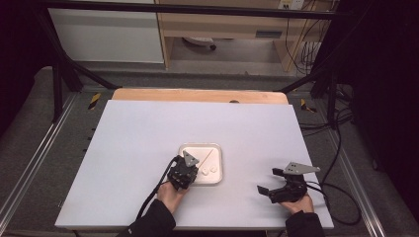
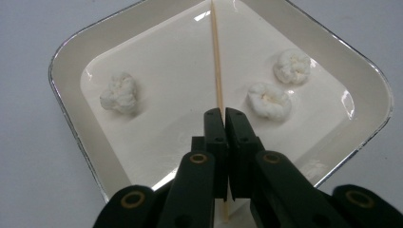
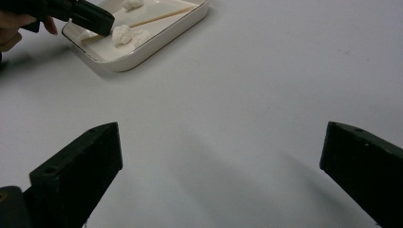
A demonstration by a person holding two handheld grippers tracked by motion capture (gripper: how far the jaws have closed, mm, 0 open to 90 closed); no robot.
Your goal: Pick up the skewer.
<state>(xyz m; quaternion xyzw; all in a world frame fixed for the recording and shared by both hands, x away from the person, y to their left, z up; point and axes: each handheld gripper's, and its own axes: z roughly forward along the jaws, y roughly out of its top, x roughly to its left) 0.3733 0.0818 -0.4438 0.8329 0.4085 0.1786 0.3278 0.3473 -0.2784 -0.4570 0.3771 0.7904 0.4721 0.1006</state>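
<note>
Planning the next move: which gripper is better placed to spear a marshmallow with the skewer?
Left. The left gripper is already shut on the skewer over the tray, marshmallows close by. The right gripper sits open on the table, apart.

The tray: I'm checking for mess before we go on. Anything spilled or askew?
Nothing stands out. The tray sits flat, three white pieces lie inside it, and the left gripper is shut on the skewer.
</note>
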